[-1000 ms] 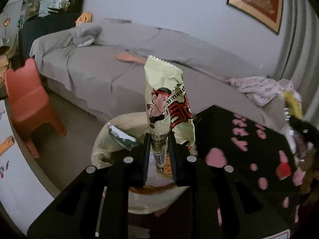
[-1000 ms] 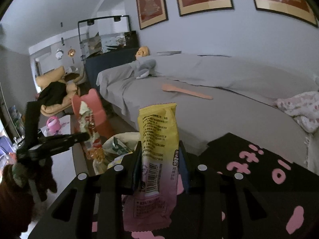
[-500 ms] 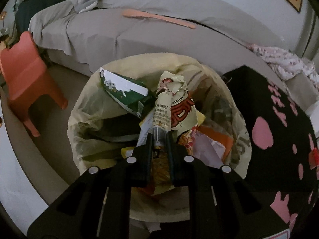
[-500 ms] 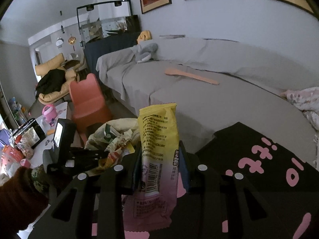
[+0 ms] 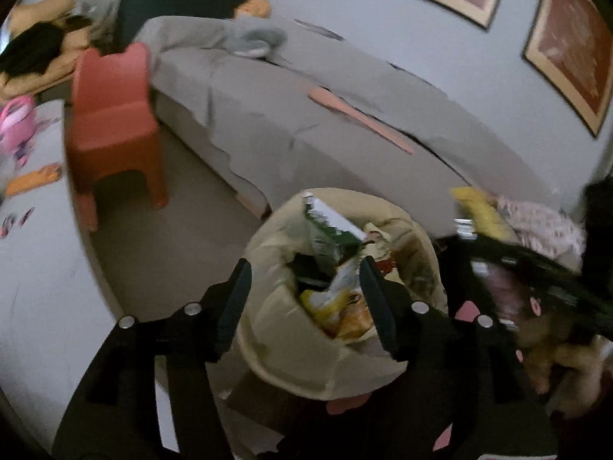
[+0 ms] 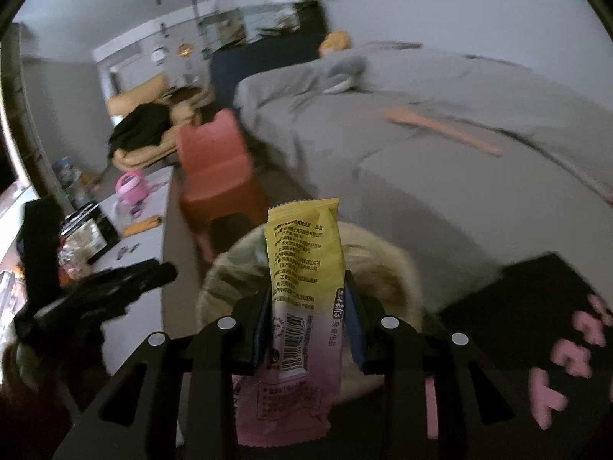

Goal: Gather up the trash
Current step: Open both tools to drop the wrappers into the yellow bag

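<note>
1. I am holding the left gripper [image 5: 304, 299] over the trash bag [image 5: 276, 349]. Its jaws have just been opening and are now standing apart, with nothing between them but the view down into the bag.
2. The cartoon-print wrapper [image 5: 377, 249] is lying inside the bag among the other wrappers, beside a green packet [image 5: 325, 230] poking up at the far rim. I am treating this item as delivered.
3. I am carrying the yellow-and-pink snack wrapper [image 6: 302, 295] in the right gripper [image 6: 306, 318]. The jaws are clamped on its middle; the yellow end is standing upright above the pads and the pink end is hanging below.
4. In the right wrist view the bag's mouth [image 6: 383, 264] is sitting directly behind the held wrapper, so I judge this gripper to be on approach to the drop.
5. To do the drop well, I am planning to:
   - clear the left gripper sideways first, since both tools are crowding one opening;
   - bring the wrapper's hanging end inside the rim before releasing, because the bag looks nearly full and a light wrapper may slide off the heap;
   - avoid pressing the soft rim, which may fold and close the mouth.
6. Both views are blurred, so I cannot tell how much room is left inside.
</note>
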A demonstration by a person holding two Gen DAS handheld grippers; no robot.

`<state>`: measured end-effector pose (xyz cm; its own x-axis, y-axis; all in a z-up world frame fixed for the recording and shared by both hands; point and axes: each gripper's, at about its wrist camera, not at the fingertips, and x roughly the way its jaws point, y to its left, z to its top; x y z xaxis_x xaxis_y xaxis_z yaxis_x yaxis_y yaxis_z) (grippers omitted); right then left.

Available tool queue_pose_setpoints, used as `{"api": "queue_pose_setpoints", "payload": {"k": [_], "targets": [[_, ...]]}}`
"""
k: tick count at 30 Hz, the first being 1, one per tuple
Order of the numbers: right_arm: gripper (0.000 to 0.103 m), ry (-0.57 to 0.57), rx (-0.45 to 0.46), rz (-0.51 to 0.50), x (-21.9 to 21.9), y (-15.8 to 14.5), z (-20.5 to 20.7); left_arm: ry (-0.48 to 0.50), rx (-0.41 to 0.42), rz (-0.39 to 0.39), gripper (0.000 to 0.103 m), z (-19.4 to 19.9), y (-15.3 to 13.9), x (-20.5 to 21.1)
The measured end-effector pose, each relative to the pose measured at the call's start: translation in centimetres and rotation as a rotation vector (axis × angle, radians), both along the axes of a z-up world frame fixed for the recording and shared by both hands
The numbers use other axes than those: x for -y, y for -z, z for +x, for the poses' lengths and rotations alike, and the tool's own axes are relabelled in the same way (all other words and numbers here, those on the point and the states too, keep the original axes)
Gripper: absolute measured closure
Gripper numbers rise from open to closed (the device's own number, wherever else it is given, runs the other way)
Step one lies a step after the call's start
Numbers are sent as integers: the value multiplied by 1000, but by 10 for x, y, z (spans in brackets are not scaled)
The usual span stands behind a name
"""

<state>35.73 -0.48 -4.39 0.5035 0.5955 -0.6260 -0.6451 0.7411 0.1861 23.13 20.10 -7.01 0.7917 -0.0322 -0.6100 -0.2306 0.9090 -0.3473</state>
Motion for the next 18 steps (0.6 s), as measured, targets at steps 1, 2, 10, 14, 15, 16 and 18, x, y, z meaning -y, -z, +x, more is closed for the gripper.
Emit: {"api": "queue_pose_setpoints", "payload": {"k": [1,2,10,14,15,16,18], "targets": [[70,-19,-15,-1,-14,5,4,-6,5,-13,44,-5,0,-3],[70,-48,-33,-6,-32,14,9,-14,7,-27,44,-11,1,-6],[70,-64,-100,-207,-97,86,37,-14,3,-57,44,-34,7,-9],[70,-54,-95,-196,-92,90,30,5,-6,-77,43,-32,10,-7],[68,-57,-93,-189,-91,89,28,10,-6,-82,43,-33,10,-5],[56,-52,-95,-180,-90,89,27,13,-6,-86,41,-33,10,-5],[39,-36,-97,-151,-81,86,25,23,5,-98,36,-38,6,-4]]}}
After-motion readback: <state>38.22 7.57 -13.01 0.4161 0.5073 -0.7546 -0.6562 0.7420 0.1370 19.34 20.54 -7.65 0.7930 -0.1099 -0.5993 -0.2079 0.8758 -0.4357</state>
